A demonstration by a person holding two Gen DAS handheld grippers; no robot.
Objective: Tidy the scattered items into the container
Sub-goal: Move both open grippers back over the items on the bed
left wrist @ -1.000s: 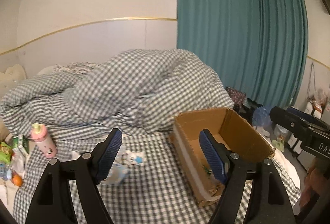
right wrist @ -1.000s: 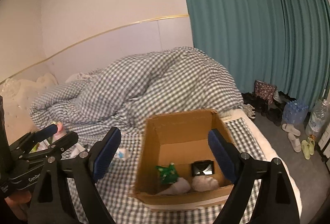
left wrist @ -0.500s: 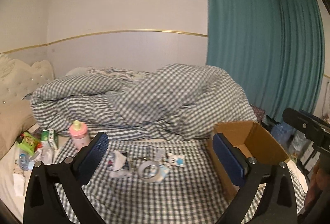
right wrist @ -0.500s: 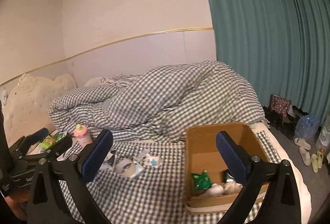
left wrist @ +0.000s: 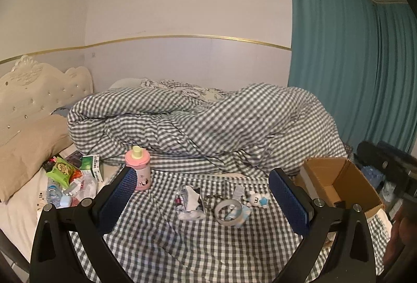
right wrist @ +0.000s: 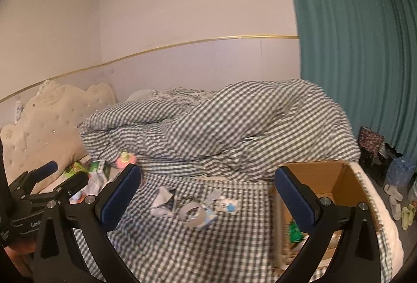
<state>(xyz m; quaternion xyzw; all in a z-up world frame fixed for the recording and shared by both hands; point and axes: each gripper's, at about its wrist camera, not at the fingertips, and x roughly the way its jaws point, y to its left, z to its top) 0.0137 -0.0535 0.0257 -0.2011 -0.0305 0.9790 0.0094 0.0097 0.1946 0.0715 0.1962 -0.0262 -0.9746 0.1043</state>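
Note:
Scattered items lie on the checked bedsheet: a roll of tape [left wrist: 229, 211] [right wrist: 192, 215], a crumpled wrapper pile [left wrist: 190, 202] [right wrist: 163, 201], a small white toy with a blue star [left wrist: 258, 199] [right wrist: 226, 204] and a pink bottle [left wrist: 138, 171] [right wrist: 125, 159]. The open cardboard box [left wrist: 346, 186] [right wrist: 338, 178] stands at the right with some items inside. My left gripper [left wrist: 206, 202] is open and empty, back from the items. My right gripper [right wrist: 208, 198] is open and empty, left of the box.
A bunched checked duvet [left wrist: 208, 121] fills the back of the bed. Snack packets, a carton and small bottles [left wrist: 70, 178] lie by the beige pillow [left wrist: 28, 145] at left. Teal curtains [left wrist: 351, 74] hang at right; slippers and water bottles [right wrist: 398, 184] are on the floor.
Both grippers swung left, away from the box, bringing the scattered items and headboard into view. Both stayed open and empty.

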